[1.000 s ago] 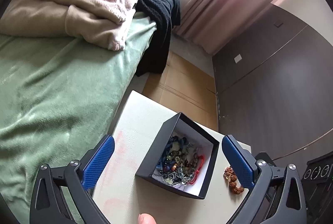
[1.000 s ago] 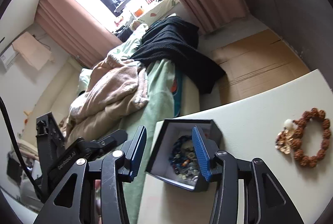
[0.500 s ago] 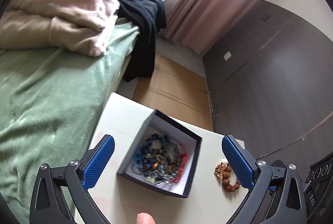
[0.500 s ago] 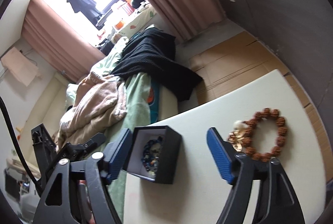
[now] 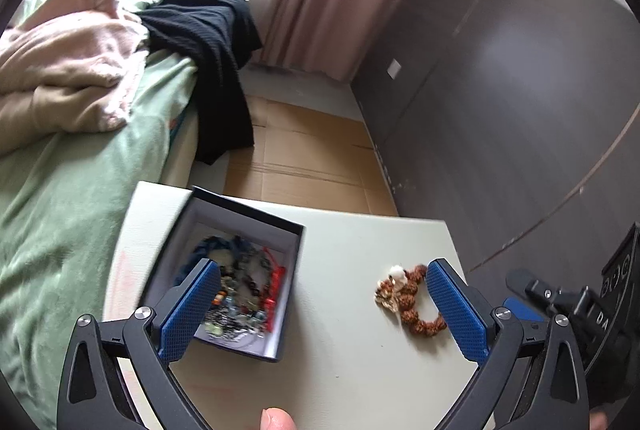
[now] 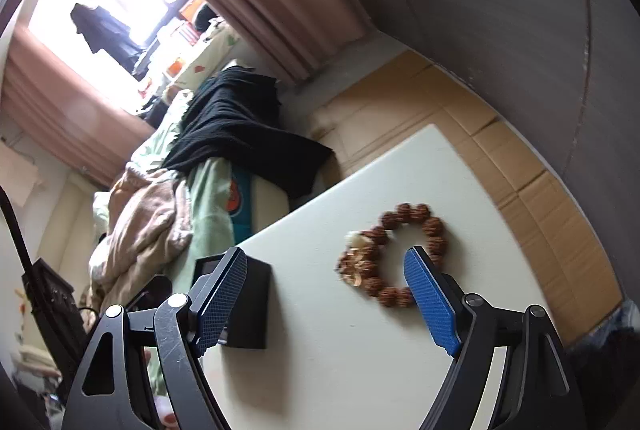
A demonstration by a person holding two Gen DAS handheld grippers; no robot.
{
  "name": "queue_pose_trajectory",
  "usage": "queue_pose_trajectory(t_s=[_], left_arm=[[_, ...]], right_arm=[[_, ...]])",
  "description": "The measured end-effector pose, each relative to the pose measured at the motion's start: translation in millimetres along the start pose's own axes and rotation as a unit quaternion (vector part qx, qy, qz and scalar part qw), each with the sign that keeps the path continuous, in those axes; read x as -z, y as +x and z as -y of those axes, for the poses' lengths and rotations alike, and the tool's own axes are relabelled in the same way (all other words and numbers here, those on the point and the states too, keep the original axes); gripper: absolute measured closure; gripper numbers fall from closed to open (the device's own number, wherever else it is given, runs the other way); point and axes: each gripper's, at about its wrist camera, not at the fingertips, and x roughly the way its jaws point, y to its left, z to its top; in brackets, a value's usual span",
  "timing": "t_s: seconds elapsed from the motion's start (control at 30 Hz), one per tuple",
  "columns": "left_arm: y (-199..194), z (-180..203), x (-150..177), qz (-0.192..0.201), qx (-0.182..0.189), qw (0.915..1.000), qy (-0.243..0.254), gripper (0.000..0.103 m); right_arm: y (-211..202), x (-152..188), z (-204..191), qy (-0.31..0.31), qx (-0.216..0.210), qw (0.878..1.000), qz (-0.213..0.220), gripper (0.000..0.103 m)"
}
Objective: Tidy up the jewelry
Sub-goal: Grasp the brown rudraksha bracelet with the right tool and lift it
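Both of our grippers have swung rightward across the white table [image 5: 352,358] since a second ago, and our right gripper [image 6: 324,294], then narrowed over the black box [image 5: 244,226], now stands with its jaws wide apart and nothing between its pads. Our left gripper [image 5: 320,310] is likewise spread wide and empty. We see the brown bead bracelet [image 6: 394,254] lying flat on the table as a closed ring, well apart from the box and to its right. In the right wrist view the ring sits just ahead of our right gripper, partly behind the right finger [image 6: 428,298], so we judge the right hand the nearer one. A ring has no long axis; we judge the pick turns on shifting slightly right and straddling one bead strand. The box, open and heaped with mixed jewelry [image 5: 240,290], waits to the left.
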Motion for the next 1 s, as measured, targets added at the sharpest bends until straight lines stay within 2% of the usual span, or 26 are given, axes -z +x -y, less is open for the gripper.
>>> queue_pose_trajectory(t_s=[0.3,0.4,0.57,0.6,0.7,0.73,0.97,1.0], left_arm=[[17.3,34.2,3.1,-0.011,-0.011,0.9991,0.038,0.000],[32.1,41.4,2.1,-0.035,-0.022,0.9982,0.044,0.001],[44.4,51.6,3.5,-0.051,-0.037,0.9964,0.057,0.005],[46.4,52.9,3.0,-0.053,-0.038,0.9961,0.060,0.008],[52.6,54.4,-0.3,-0.060,-0.040,0.9959,0.054,0.018],[54.3,54.3,-1.1,-0.061,-0.041,0.9960,0.050,0.019],[61.7,50.3,-0.6,-0.068,-0.056,0.9954,0.038,0.022],[62.2,49.5,0.3,-0.070,-0.057,0.9952,0.038,0.022]], right_arm=[[-3.9,-7.9,35.1,0.034,0.036,0.999,-0.015,0.021],[0.0,-10.0,42.4,0.040,0.052,0.997,-0.030,0.021],[15.6,-12.4,59.0,0.057,0.071,0.994,-0.056,0.022],[18.3,-13.3,61.9,0.058,0.072,0.994,-0.058,0.023],[27.9,-15.5,68.1,0.060,0.080,0.993,-0.066,0.038],[31.5,-15.9,70.1,0.063,0.079,0.992,-0.070,0.040],[63.8,-13.6,62.3,0.032,0.093,0.990,-0.097,0.041],[68.2,-12.1,58.7,0.024,0.093,0.990,-0.100,0.045]])
